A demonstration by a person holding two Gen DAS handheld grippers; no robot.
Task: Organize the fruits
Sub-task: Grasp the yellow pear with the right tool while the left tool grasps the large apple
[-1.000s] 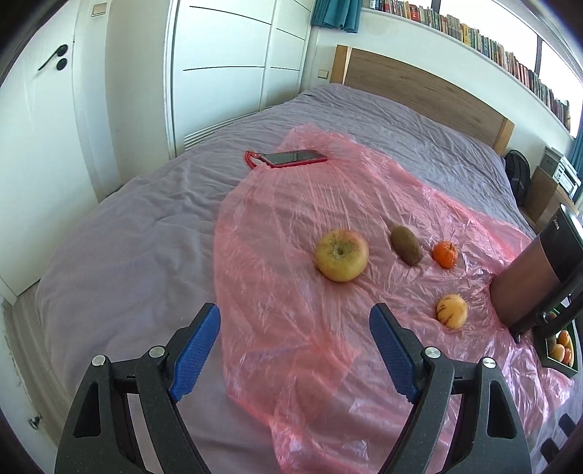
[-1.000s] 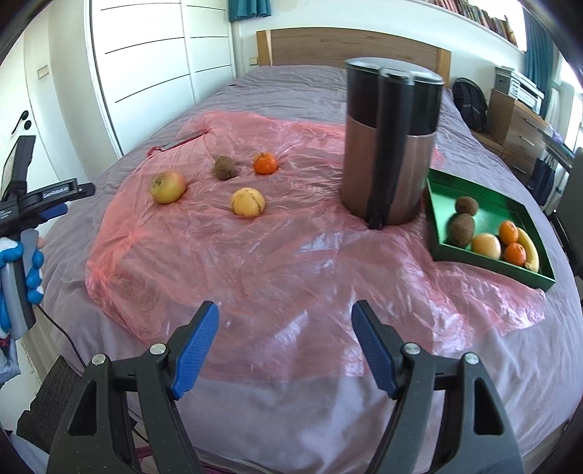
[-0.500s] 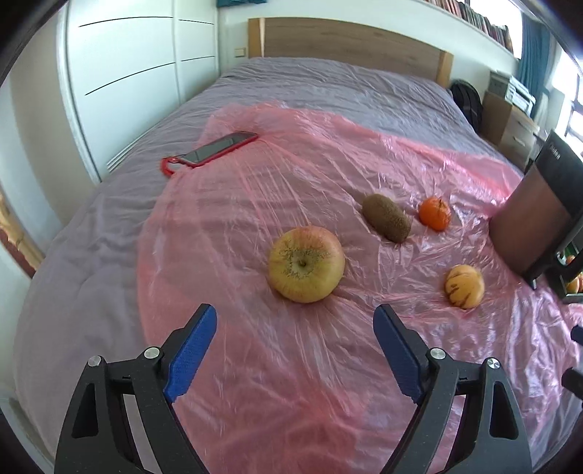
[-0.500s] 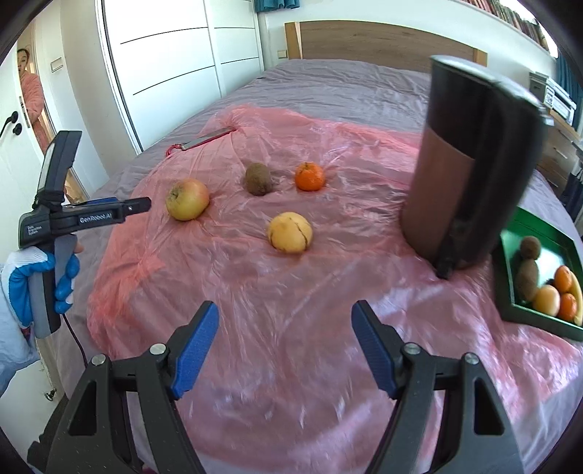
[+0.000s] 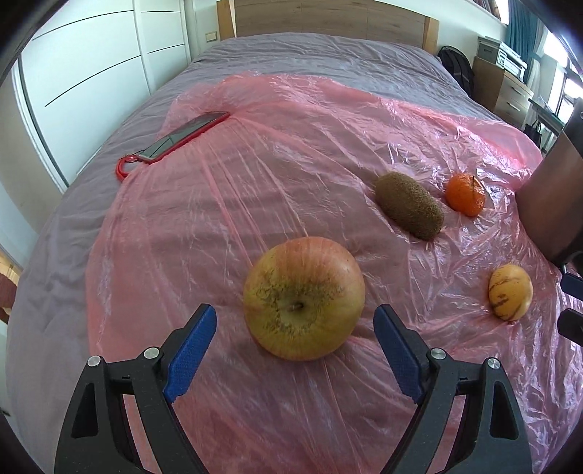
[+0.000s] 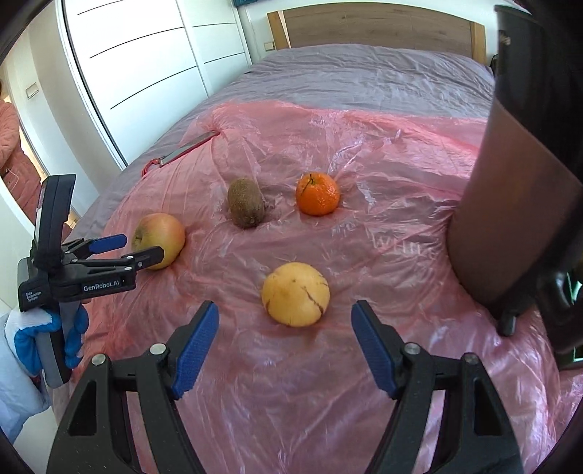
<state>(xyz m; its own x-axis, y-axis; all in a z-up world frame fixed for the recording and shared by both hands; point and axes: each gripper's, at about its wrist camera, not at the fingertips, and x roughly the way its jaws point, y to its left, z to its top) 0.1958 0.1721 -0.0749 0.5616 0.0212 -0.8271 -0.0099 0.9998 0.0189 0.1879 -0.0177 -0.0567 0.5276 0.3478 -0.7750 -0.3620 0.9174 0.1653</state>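
Note:
A yellow-red apple [image 5: 304, 297] lies on the pink plastic sheet [image 5: 291, 153]. My left gripper [image 5: 295, 321] is open, its blue pads either side of the apple's near half, not touching; it also shows in the right wrist view [image 6: 140, 246]. A kiwi [image 5: 409, 206], an orange mandarin [image 5: 465, 192] and a yellow streaked fruit [image 5: 509, 291] lie to the right. In the right wrist view my right gripper [image 6: 284, 315] is open just short of the yellow fruit [image 6: 296, 299], with the kiwi [image 6: 246, 207], mandarin [image 6: 317, 193] and apple [image 6: 160, 235] beyond.
A tall brown-and-black cylinder appliance [image 6: 517, 204] stands close on the right. A phone in a red case [image 5: 182, 136] lies at the sheet's far left edge. The grey bed [image 5: 328, 54] runs to a wooden headboard [image 5: 328, 18]. White wardrobes [image 6: 145, 54] stand on the left.
Both grippers have moved forward and down: the left one up to the apple, the right one up to the yellow fruit. The green tray has left the right view.

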